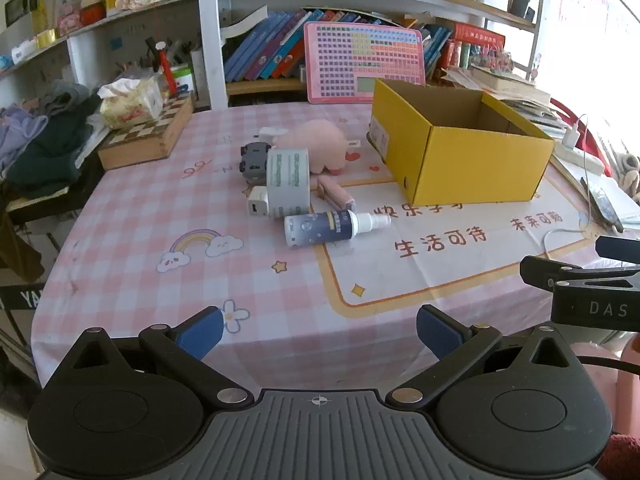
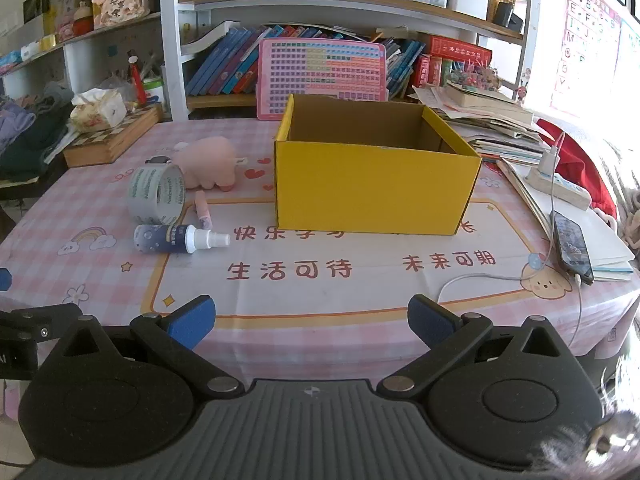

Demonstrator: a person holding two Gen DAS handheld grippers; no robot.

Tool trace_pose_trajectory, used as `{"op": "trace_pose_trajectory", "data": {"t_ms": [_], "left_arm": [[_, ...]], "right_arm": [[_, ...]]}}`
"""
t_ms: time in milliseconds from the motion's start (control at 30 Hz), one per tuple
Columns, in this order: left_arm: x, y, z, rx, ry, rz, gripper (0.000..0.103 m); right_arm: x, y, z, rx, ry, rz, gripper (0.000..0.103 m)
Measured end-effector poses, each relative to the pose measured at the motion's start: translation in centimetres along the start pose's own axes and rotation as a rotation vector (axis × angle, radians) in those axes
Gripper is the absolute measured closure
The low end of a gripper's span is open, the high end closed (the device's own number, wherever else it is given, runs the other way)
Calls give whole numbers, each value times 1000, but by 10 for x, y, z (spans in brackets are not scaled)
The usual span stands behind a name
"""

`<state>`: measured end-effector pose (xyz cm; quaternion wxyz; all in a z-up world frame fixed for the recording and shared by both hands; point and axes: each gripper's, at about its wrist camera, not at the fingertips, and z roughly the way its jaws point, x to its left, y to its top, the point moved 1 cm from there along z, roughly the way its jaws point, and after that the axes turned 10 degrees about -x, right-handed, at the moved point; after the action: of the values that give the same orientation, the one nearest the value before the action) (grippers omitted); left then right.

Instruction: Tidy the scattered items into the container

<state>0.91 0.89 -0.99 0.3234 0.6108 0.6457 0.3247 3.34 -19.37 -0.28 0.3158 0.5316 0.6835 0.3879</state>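
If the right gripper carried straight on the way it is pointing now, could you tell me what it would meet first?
Most likely the yellow box: the open right gripper points at its front wall, with only bare tablecloth between them. Depth is hard to judge here.

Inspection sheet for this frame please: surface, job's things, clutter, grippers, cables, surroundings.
Surface: pink checked tablecloth on the table.
Job's things: open yellow cardboard box; left of it lie a dark blue spray bottle, grey tape roll, pink plush toy, pink tube, white charger plug, grey toy car.
Clutter: wooden chessboard box, tissue pack, phone.
Grippers: left gripper and right gripper open, empty.
Cables: white charging cable to the phone.
Surroundings: bookshelves.
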Motion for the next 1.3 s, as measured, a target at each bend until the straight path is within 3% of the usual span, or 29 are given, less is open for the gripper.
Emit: {"op": "trace_pose_trajectory", "data": {"t_ms": [1300], "left_arm": [[5,-3,1,9,-9,8,0]], "right_arm": [[8,2,3,5,1,-14,0]]}}
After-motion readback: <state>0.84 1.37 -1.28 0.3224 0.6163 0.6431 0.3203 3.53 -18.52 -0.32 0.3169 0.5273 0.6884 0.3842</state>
